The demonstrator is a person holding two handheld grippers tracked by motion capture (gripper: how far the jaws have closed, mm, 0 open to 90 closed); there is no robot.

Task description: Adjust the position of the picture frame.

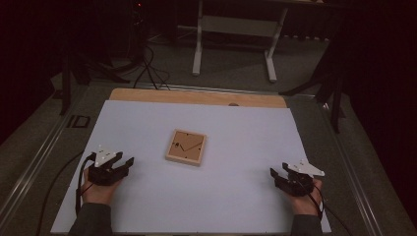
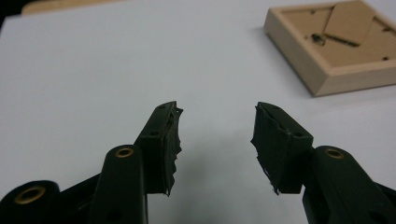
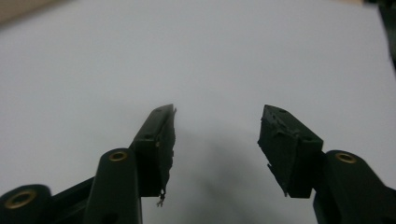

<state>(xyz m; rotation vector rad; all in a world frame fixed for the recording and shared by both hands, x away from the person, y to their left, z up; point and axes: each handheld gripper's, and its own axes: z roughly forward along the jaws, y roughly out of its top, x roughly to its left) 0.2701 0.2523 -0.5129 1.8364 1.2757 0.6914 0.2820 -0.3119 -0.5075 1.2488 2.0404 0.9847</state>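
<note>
White table sheet (image 1: 147, 196): one item. Wooden picture frame (image 1: 185, 146), back side up, lying mid-sheet, untouched; all handling judged pending. Left gripper (image 1: 125, 163) and right gripper (image 1: 274, 174): jaws wide, empty, well apart from frame.

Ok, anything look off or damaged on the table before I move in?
The wooden frame lies back side up and slightly askew on the white sheet. The left gripper pads look ragged and torn at their edges; both grippers stand open, holding nothing.
</note>
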